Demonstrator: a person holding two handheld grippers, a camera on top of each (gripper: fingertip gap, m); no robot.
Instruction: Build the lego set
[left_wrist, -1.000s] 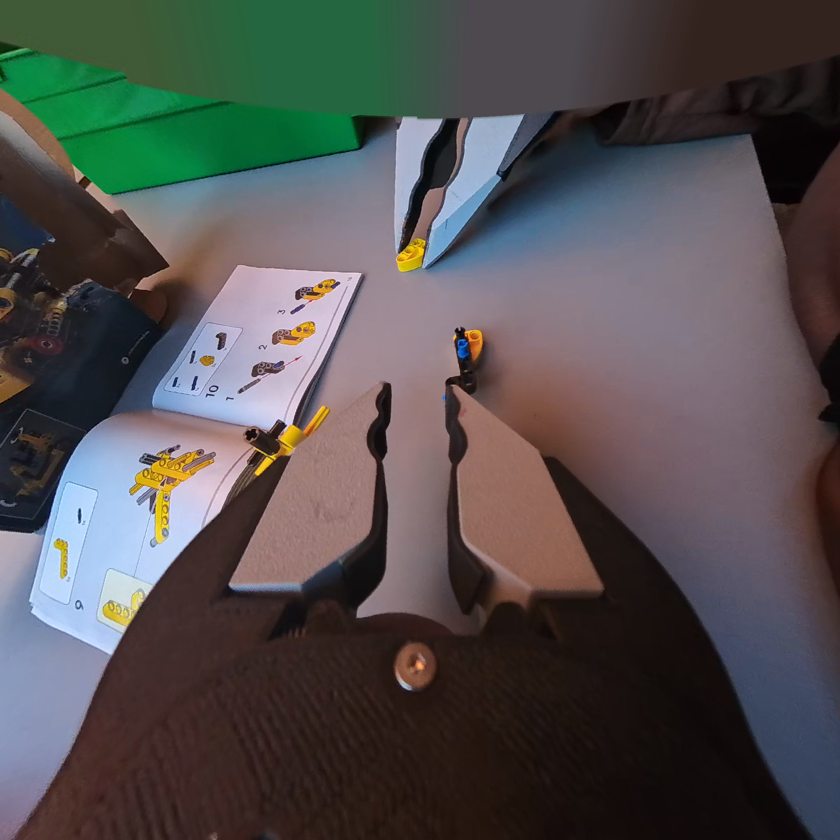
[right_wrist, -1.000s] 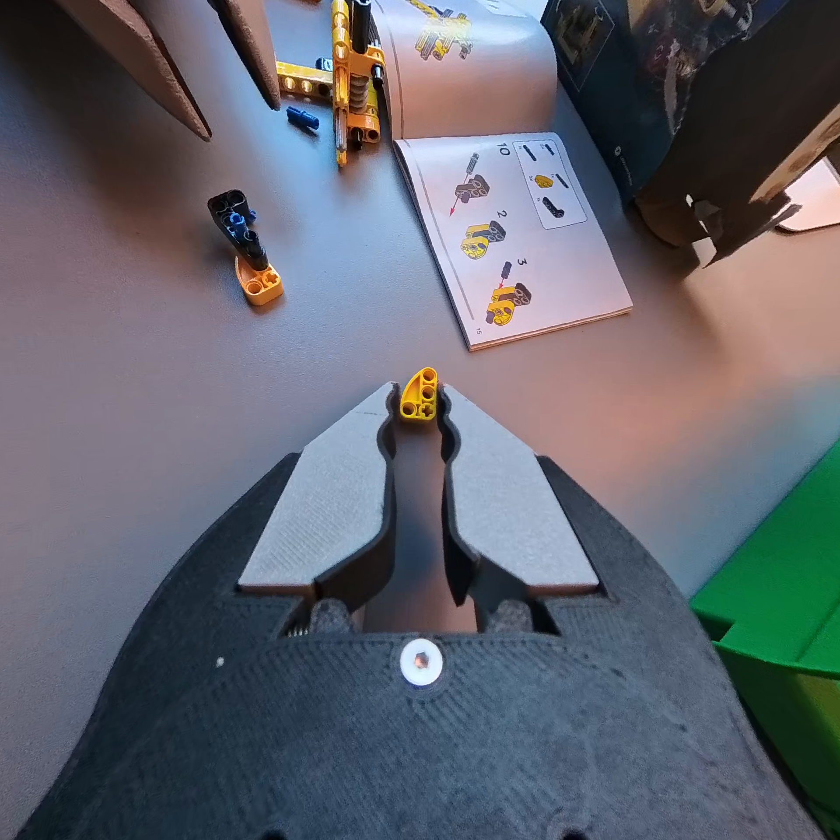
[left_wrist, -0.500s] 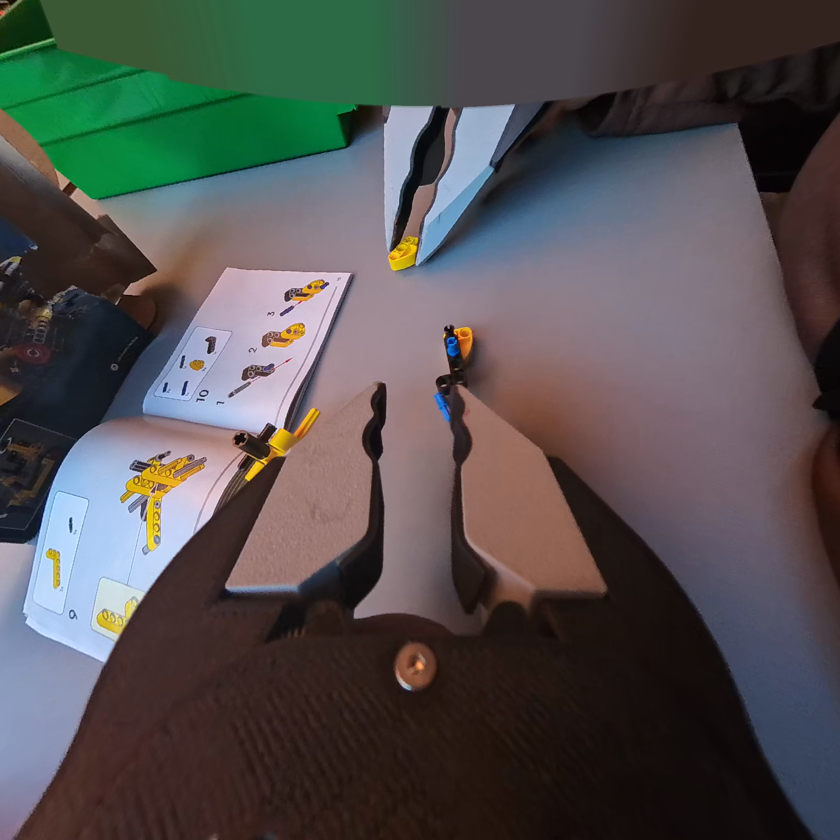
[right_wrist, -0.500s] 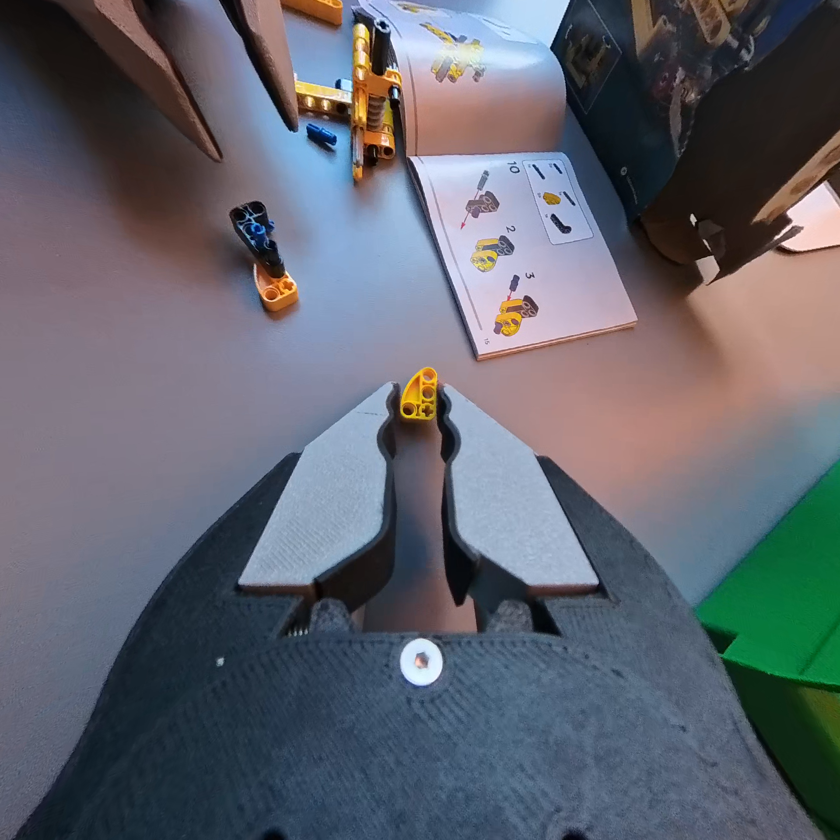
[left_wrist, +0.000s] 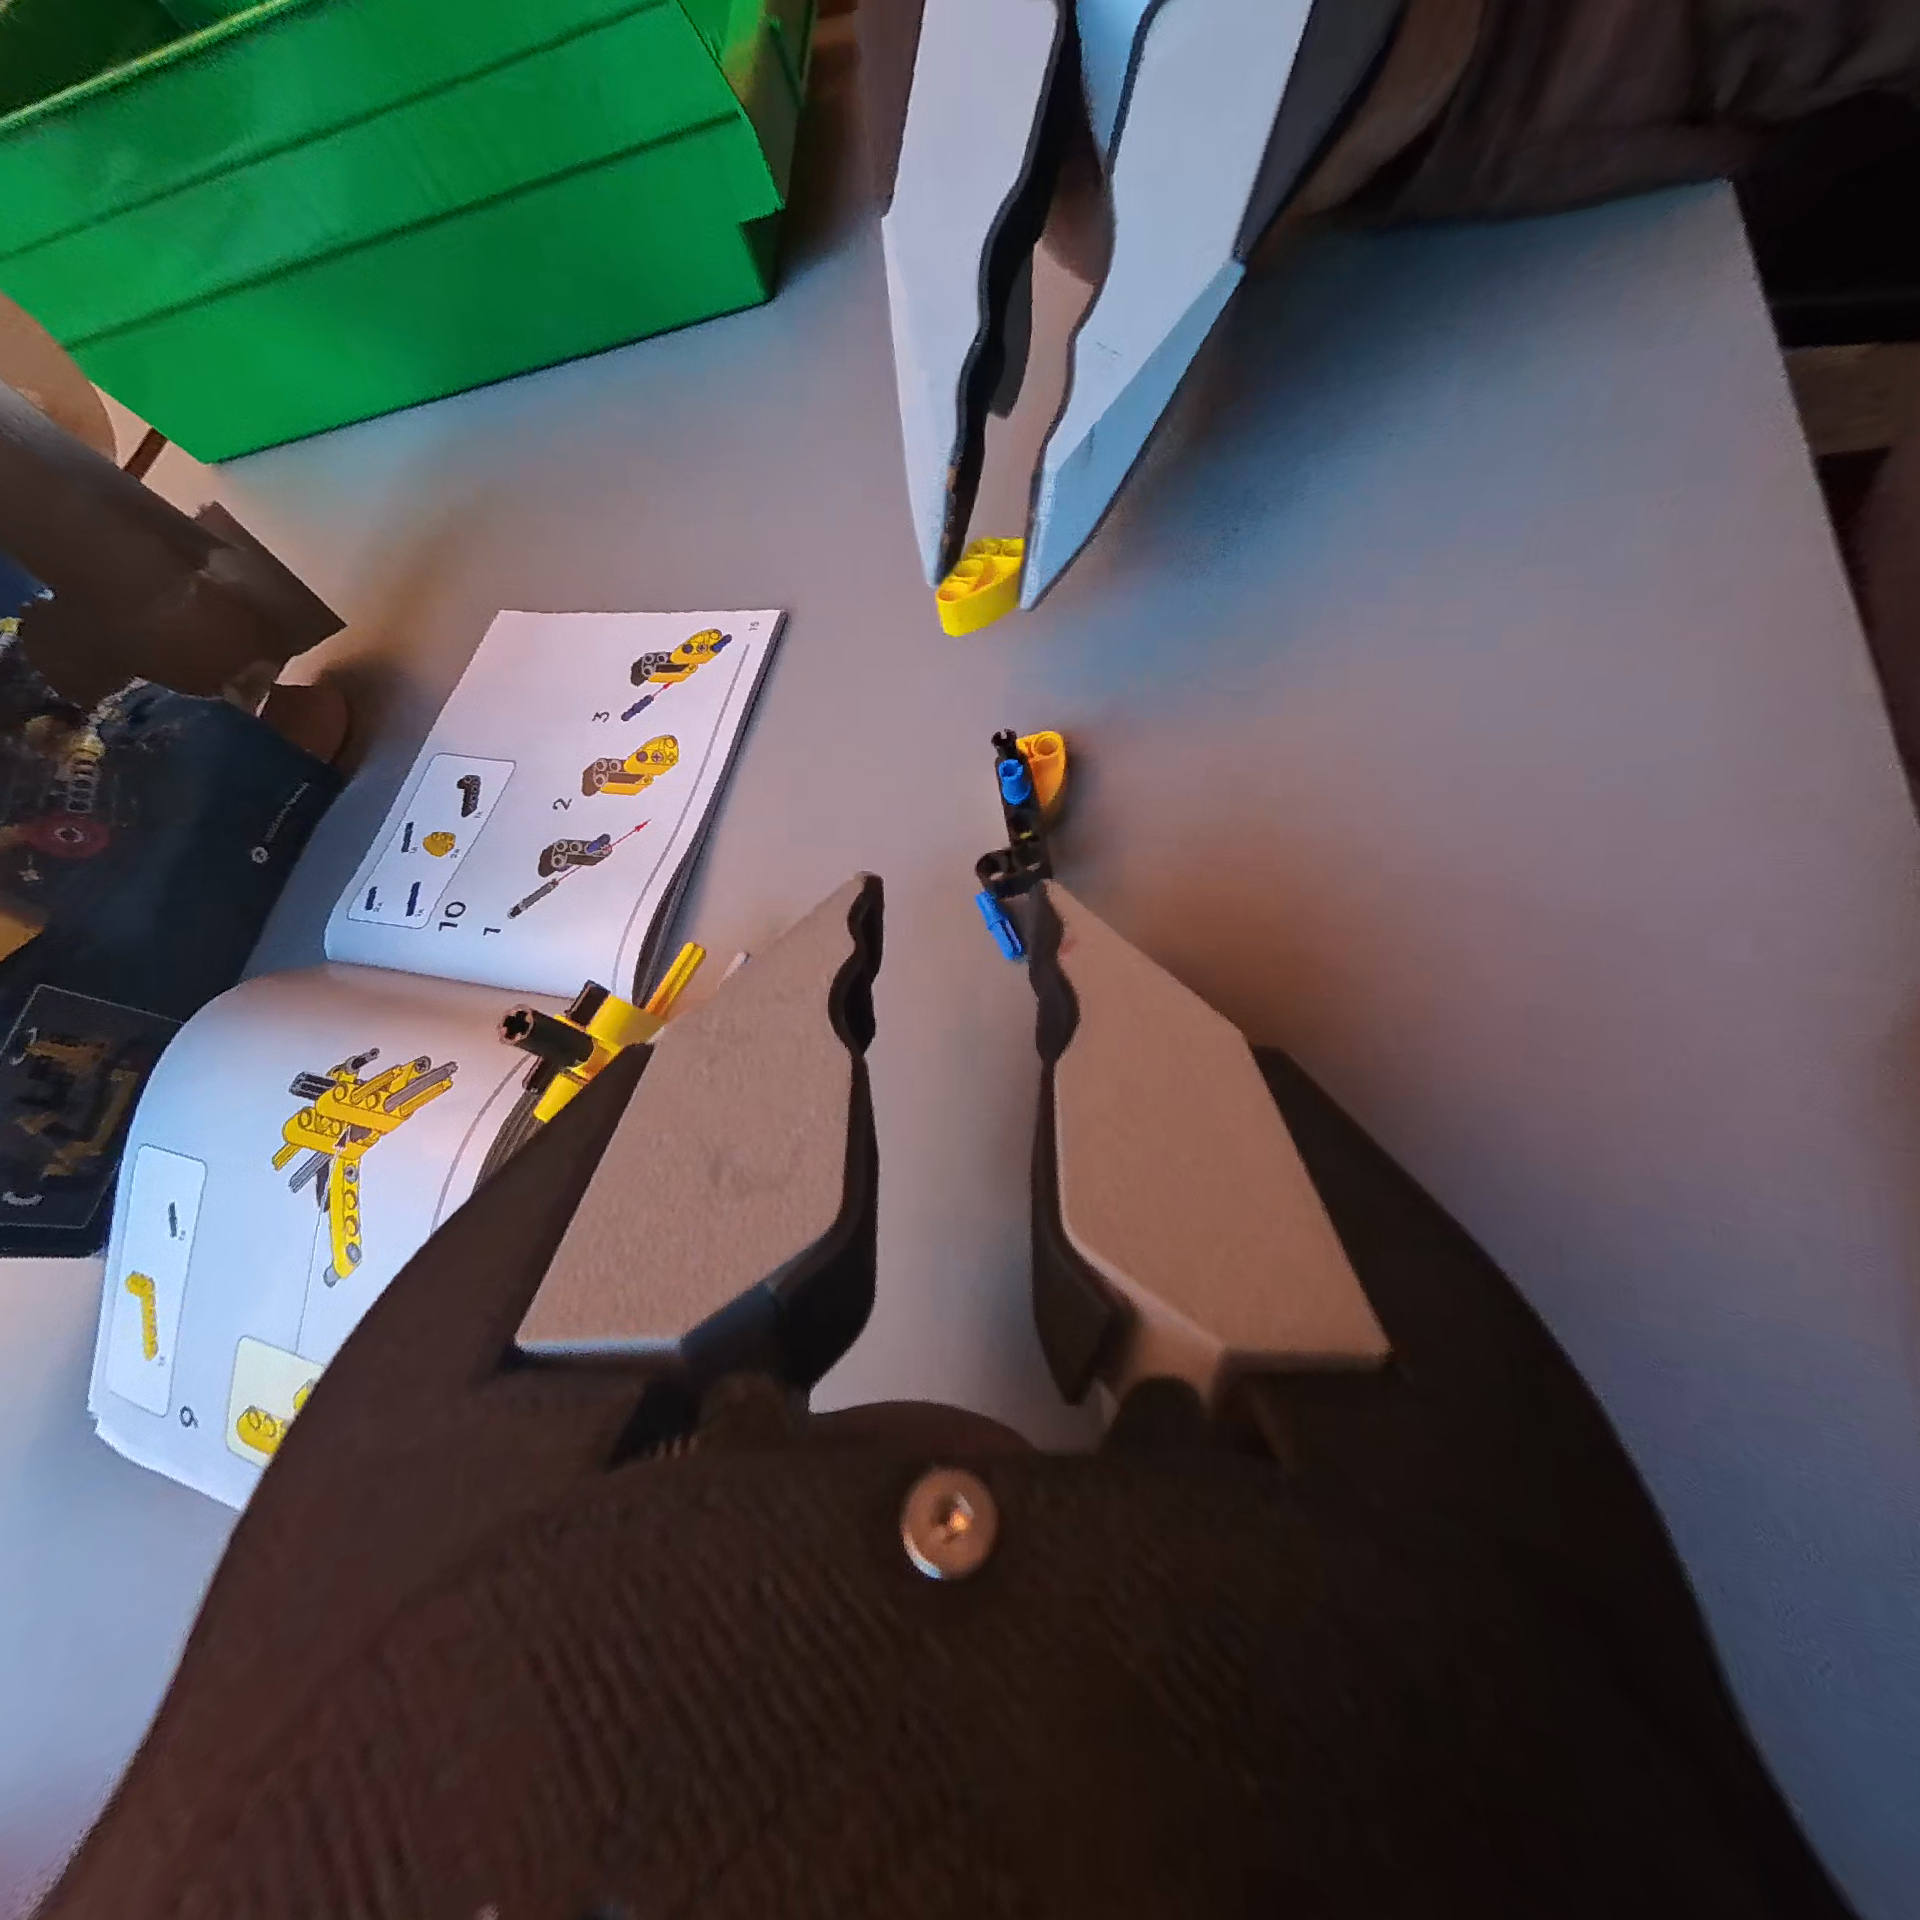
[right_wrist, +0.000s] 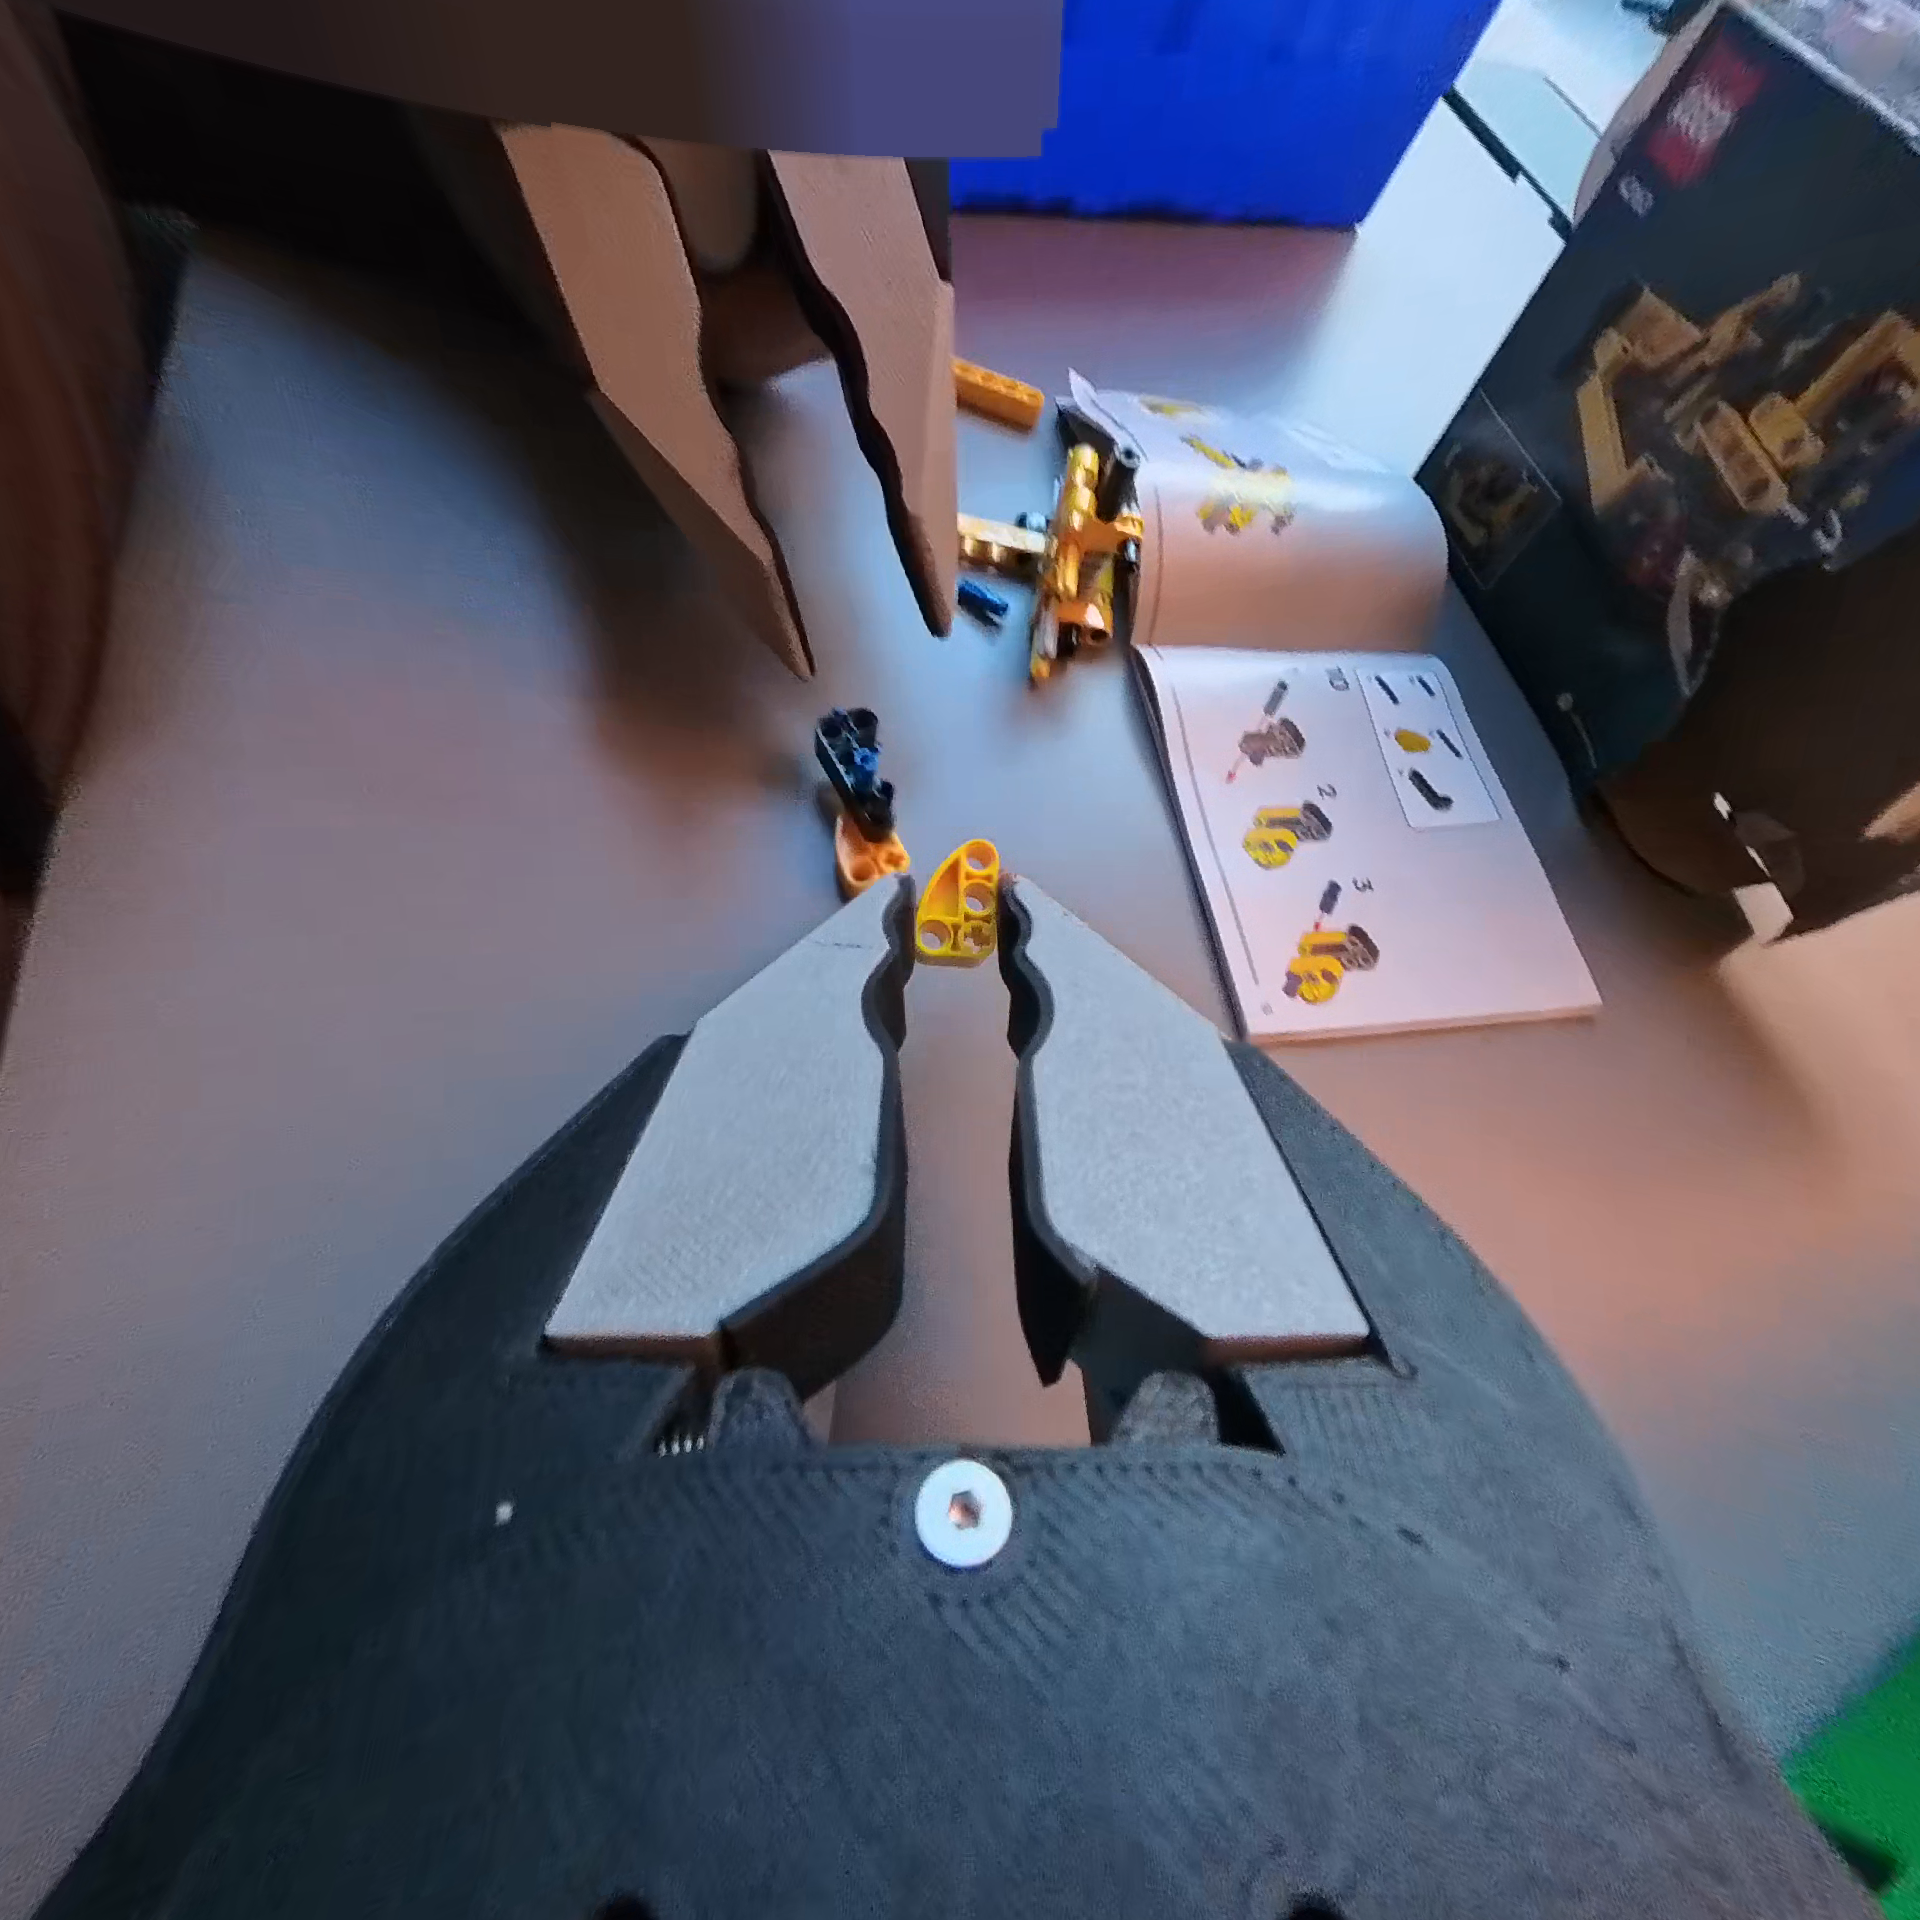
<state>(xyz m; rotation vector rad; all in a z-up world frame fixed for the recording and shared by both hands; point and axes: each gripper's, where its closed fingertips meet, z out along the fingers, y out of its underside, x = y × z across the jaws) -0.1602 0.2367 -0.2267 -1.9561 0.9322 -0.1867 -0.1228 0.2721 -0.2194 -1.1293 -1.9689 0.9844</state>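
My right gripper (right_wrist: 954, 904) is shut on a small yellow curved lego piece (right_wrist: 958, 906), held just above the grey table; it also shows in the left wrist view (left_wrist: 979, 587) between the far fingers. A small black, blue and orange sub-assembly (left_wrist: 1023, 800) lies on the table between the two grippers, just left of the held piece in the right wrist view (right_wrist: 860, 800). My left gripper (left_wrist: 956, 904) is open and empty, its tips just short of the sub-assembly. A loose blue pin (left_wrist: 997, 925) lies by its right fingertip.
An open instruction booklet (left_wrist: 551, 790) lies left of the left gripper, with a yellow and black partial build (right_wrist: 1081, 561) beside it. The dark set box (right_wrist: 1704, 436) stands behind the booklet. A green bin (left_wrist: 395, 208) sits at the far left; the table edge (left_wrist: 1787, 436) runs along the right. About 6 cm separates my left fingertips from my right.
The right gripper has carried the yellow piece closer to the black, blue and orange sub-assembly. The left gripper has hardly shifted and stays open.
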